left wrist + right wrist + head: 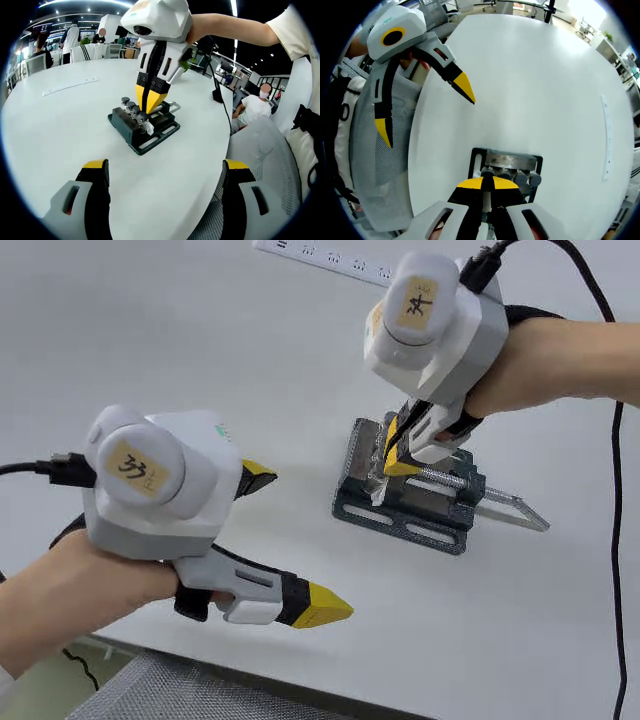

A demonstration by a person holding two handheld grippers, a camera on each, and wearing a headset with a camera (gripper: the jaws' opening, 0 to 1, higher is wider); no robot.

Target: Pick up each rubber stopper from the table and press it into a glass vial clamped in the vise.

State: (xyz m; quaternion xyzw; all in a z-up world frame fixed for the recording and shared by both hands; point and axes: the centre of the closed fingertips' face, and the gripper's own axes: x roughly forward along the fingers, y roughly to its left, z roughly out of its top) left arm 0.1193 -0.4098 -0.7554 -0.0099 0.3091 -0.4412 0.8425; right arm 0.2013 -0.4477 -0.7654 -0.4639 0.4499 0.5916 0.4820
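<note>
Over on the left, the left claw (292,540) hangs low above the white tabletop (200,340), its yellow-tipped jaws spread wide with nothing between them, well apart from the work. Moving to the middle, there's the vise (410,520), dark, with a slotted base, sitting flat on the tabletop. In the left gripper view, a row of small clear glass vials (135,111) stands upright between its cheeks. The right gripper view looks down on their round dark-grey stoppers (520,177), one on each vial top. The right claw (392,468) points down right over that row, yellow tips pressed together at the end vial; whether a stopper is pinched between them, can't tell. To the right, the vise's silver screw (445,480) sticks out, and a black cable (612,490) trails down.
</note>
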